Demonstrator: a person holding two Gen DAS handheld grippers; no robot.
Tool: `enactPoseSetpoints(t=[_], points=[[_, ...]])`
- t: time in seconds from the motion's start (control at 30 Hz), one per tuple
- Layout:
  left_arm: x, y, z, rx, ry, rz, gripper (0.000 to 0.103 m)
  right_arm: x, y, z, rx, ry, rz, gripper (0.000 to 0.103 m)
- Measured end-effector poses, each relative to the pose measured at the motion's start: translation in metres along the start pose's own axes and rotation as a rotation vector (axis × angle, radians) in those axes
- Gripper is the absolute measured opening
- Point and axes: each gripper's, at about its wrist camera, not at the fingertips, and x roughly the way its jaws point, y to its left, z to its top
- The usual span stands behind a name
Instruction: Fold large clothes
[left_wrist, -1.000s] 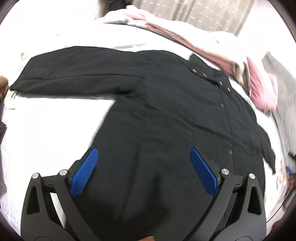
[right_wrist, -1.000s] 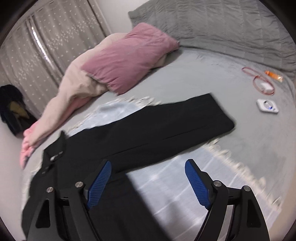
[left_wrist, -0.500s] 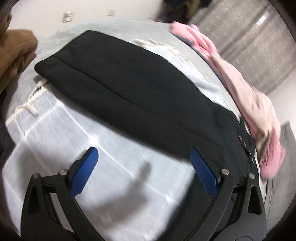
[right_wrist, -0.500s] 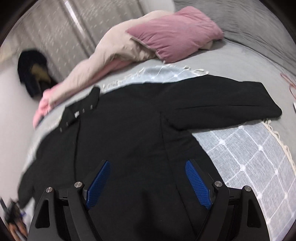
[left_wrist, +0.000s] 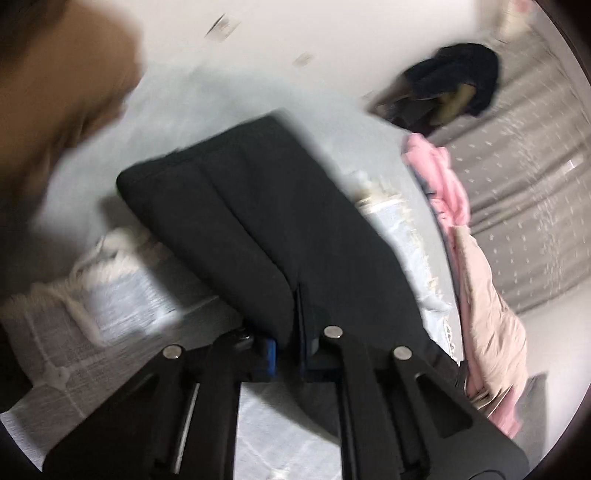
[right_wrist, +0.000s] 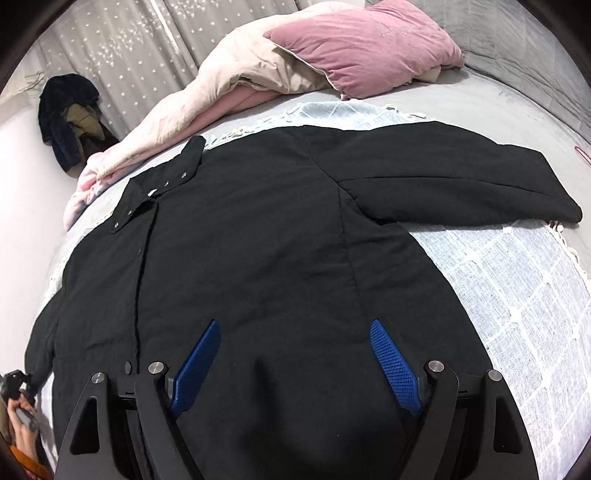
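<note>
A large black jacket (right_wrist: 258, 229) lies spread flat, front up, on a white checked throw (right_wrist: 517, 288) on the bed. Its right sleeve (right_wrist: 461, 184) stretches out to the right. My right gripper (right_wrist: 295, 354) is open and empty, hovering over the jacket's lower body. In the blurred left wrist view my left gripper (left_wrist: 286, 350) is shut on the jacket's left sleeve (left_wrist: 251, 214), pinching the lower edge of the sleeve between the blue pads; the cuff end points away, up and to the left.
A pink pillow (right_wrist: 365, 40) and a cream and pink duvet (right_wrist: 229, 85) lie along the far side of the bed. Dark clothes (right_wrist: 70, 110) hang by the curtain. A brown garment (left_wrist: 55, 110) shows at upper left in the left wrist view.
My left gripper has moved out along the left sleeve and closed on it. My right gripper has swung from the right sleeve to over the jacket's body and stays open.
</note>
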Motion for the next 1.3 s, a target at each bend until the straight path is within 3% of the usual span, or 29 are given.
enactPoseSetpoints(t=[0.1,0.2,0.43,0.6,0.73,0.8,0.83,0.87,0.93,1.0,1.1,1.3], points=[[-0.029,-0.050,-0.006,0.173,-0.094,-0.023,0.009,0.001,0.001,0.000,-0.002,0.002,0.001,0.084],[-0.061,-0.103,-0.017,0.301,-0.149,-0.136,0.009,0.000,0.002,-0.002,-0.009,0.001,0.009,0.084],[-0.101,-0.207,-0.077,0.570,-0.099,-0.418,0.009,-0.002,0.005,-0.003,-0.018,-0.006,0.017,0.084],[-0.094,-0.260,-0.153,0.721,0.037,-0.521,0.009,-0.002,0.004,-0.002,-0.015,-0.008,0.023,0.084],[-0.070,-0.281,-0.212,0.815,0.152,-0.529,0.010,-0.002,0.002,-0.003,-0.009,-0.010,0.025,0.084],[-0.048,-0.284,-0.246,0.868,0.263,-0.529,0.022,-0.002,0.002,-0.003,-0.010,-0.010,0.027,0.084],[-0.032,-0.283,-0.269,0.926,0.371,-0.516,0.042,-0.002,0.002,-0.003,-0.011,-0.008,0.030,0.084],[-0.021,-0.280,-0.283,0.966,0.447,-0.495,0.054,-0.002,0.002,-0.003,-0.013,-0.006,0.035,0.084],[-0.009,-0.271,-0.303,1.020,0.543,-0.457,0.055,-0.001,0.003,-0.002,-0.012,-0.001,0.057,0.084],[-0.010,-0.258,-0.303,1.036,0.541,-0.468,0.055,0.000,0.002,-0.002,-0.006,0.005,0.085,0.084],[-0.016,-0.248,-0.274,0.998,0.492,-0.489,0.060,0.001,0.001,-0.002,0.034,0.032,0.167,0.084],[0.003,-0.228,-0.170,0.854,0.319,-0.423,0.061,0.012,0.036,0.007,0.092,0.109,0.406,0.084]])
